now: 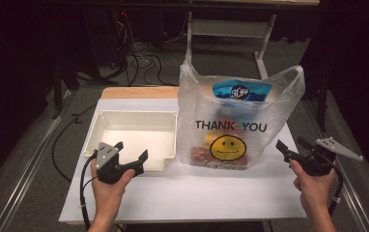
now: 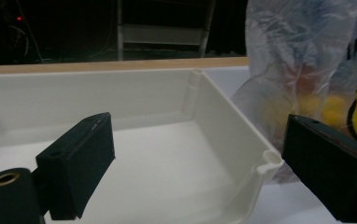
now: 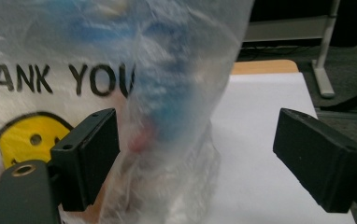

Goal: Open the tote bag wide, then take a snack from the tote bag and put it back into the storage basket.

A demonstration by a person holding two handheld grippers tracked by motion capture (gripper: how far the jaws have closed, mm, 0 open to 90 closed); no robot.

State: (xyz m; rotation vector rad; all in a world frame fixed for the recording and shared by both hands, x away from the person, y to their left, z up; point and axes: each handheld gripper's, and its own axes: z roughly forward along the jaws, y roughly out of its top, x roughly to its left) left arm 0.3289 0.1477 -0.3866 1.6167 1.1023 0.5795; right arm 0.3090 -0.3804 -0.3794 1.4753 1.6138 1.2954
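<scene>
The white surface (image 1: 182, 193) carries everything. Biggest on it is the clear plastic bag (image 1: 235, 121), printed THANK YOU with a yellow smiley, standing upright at about two o'clock from the surface's middle, full of packaged goods that are too blurred to name. At ten o'clock sits the white bin (image 1: 132, 137), empty, just beside the bag. The left gripper (image 1: 127, 157) hovers over the bin's near rim, fingers spread and holding nothing. The right gripper (image 1: 289, 147) waits at the bag's three o'clock side, fingers likewise released and pointed at the plastic. Judging by this, the unpacking has not begun: nothing is out of the bag yet, and every item remains to be moved.
</scene>
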